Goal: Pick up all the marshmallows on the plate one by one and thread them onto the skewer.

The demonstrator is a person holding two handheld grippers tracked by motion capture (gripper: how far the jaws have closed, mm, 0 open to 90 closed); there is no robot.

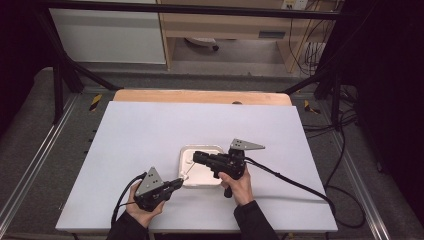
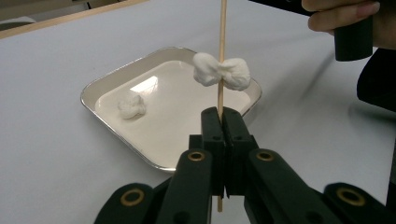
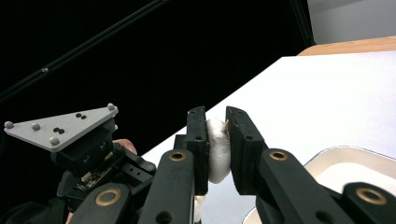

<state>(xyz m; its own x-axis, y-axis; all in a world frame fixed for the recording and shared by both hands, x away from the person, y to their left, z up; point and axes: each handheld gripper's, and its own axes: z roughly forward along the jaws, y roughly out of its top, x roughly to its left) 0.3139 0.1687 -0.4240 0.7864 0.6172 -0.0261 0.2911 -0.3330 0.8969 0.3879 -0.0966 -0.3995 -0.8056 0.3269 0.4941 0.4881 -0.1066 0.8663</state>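
The step in hand looks like threading soft white pieces onto a stick: the left gripper (image 2: 222, 122) is clenched on a thin wooden skewer (image 2: 222, 42), which stands upright between its closed jaws, and a white marshmallow-like lump (image 2: 222, 71) already sits on the skewer just above those jaws. The right gripper (image 3: 215, 140) reaches in from the other side and has that lump squeezed between its pads — in the right gripper view the white mass bulges between the two black jaws, with the skewer's tip just showing at the inner face of one of them. The next move, as I judge it, calls for sliding the lump further along the skewer while the left grip keeps the stick steady, then letting go without tearing the soft piece. A second white lump (image 2: 131, 105) lies beyond the left gripper's jaws and off to their left, in a shallow metal tray (image 2: 100, 81) with a white floor — likely the next one to fetch. The tray rests on a pale, matte table (image 1: 150, 130) with a wooden edge at its far side; beyond it stand a dark metal frame (image 1: 190, 9), loose cables on a grey floor and light wooden furniture.
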